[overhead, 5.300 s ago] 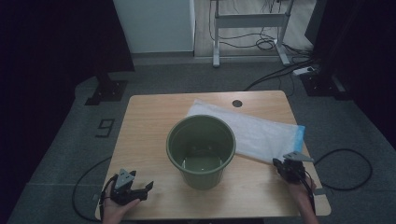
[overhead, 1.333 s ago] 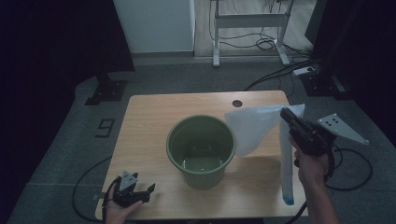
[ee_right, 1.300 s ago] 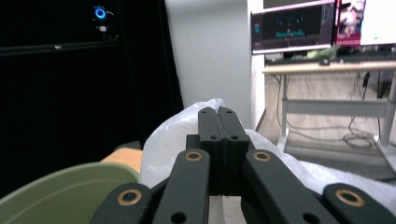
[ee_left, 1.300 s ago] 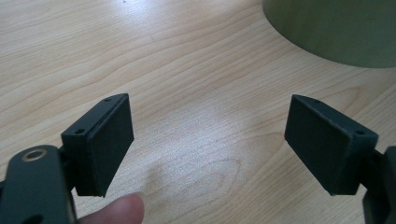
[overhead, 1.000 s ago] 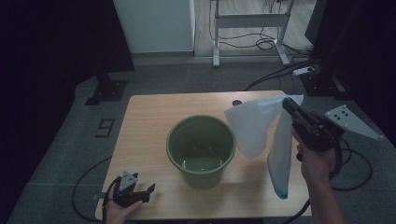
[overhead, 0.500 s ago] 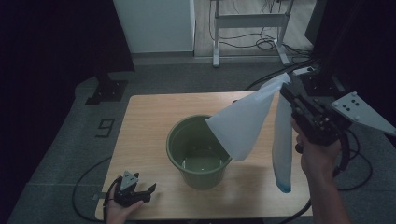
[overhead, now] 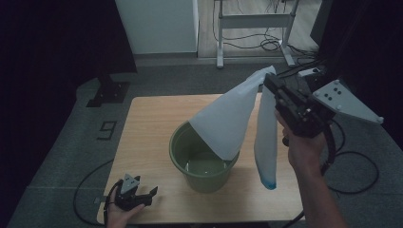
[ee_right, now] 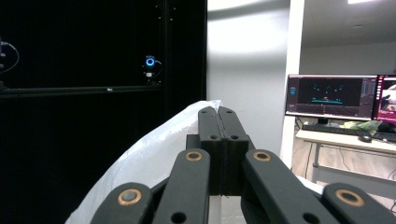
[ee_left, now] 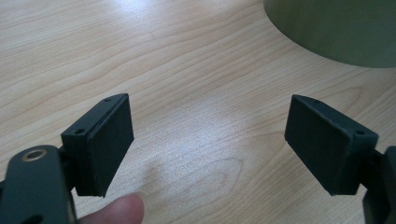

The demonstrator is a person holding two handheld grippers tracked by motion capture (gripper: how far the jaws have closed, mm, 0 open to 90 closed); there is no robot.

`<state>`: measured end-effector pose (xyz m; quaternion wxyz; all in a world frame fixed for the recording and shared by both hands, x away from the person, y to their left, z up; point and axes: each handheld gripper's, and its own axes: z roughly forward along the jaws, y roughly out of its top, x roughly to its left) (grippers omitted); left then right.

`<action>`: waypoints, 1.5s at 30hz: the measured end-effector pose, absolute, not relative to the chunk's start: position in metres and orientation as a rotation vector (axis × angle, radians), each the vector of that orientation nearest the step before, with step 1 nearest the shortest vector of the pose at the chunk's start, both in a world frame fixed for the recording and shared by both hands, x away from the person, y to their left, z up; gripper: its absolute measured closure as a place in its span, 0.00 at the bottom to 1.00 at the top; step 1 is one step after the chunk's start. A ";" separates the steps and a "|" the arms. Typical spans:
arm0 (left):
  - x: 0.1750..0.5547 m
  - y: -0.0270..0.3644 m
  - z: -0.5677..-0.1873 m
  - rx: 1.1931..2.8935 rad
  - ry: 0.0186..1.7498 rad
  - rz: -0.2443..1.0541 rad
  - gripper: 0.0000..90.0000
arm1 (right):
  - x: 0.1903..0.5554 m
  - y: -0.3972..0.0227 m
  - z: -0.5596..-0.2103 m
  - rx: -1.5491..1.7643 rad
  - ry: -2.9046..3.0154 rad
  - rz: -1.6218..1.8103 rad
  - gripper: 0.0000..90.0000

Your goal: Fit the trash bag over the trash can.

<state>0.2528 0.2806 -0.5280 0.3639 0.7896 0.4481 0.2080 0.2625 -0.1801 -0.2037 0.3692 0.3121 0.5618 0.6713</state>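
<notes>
The bag (overhead: 228, 121) hangs in the air over the right half of the table (overhead: 147, 128), pinched at its top edge. It is a thin white plastic bag with a blue strip at its lowest end. One flap drapes leftward and down so that its lower edge hangs over the mouth of the bucket (overhead: 202, 164); the other flap hangs straight down just beside the bucket's right side. We cannot tell whether the draped flap touches the rim.

The right gripper (overhead: 272, 83) holds the bag's top edge, raised well above the table. In the right gripper view, the jaws are pressed together with the white film (ee_right: 154, 154) spilling out to one side of them.

The left gripper (overhead: 135, 194) rests low at the near left corner of the table, well apart from the bucket. In the left gripper view its jaws stand wide with nothing but bare wood between them, and the bucket wall (ee_left: 336, 28) shows ahead.

We judge the step in hand to be lifting the bag so it can be fitted into the green bucket as a liner. The mouth of the bag is not yet spread. The next move calls for the left gripper to come up, take the free edge of the opening, and pull it apart from the held edge.
</notes>
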 end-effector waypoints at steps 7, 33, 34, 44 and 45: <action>0.252 0.281 -0.528 2.037 1.152 0.537 0.17 | 0.267 -0.171 -0.219 0.810 1.475 1.708 0.99; 0.252 0.277 -0.531 2.071 1.145 0.539 0.17 | 0.272 -0.146 -0.338 0.881 1.693 1.665 0.99; 0.253 0.277 -0.531 2.071 1.145 0.539 0.17 | 0.273 -0.143 -0.346 0.893 1.709 1.664 0.99; 0.250 0.274 -0.524 2.055 1.128 0.552 0.17 | 0.278 -0.141 -0.362 0.938 1.713 1.624 0.99; 0.250 0.274 -0.524 2.055 1.128 0.552 0.17 | 0.278 -0.141 -0.363 0.942 1.714 1.623 0.99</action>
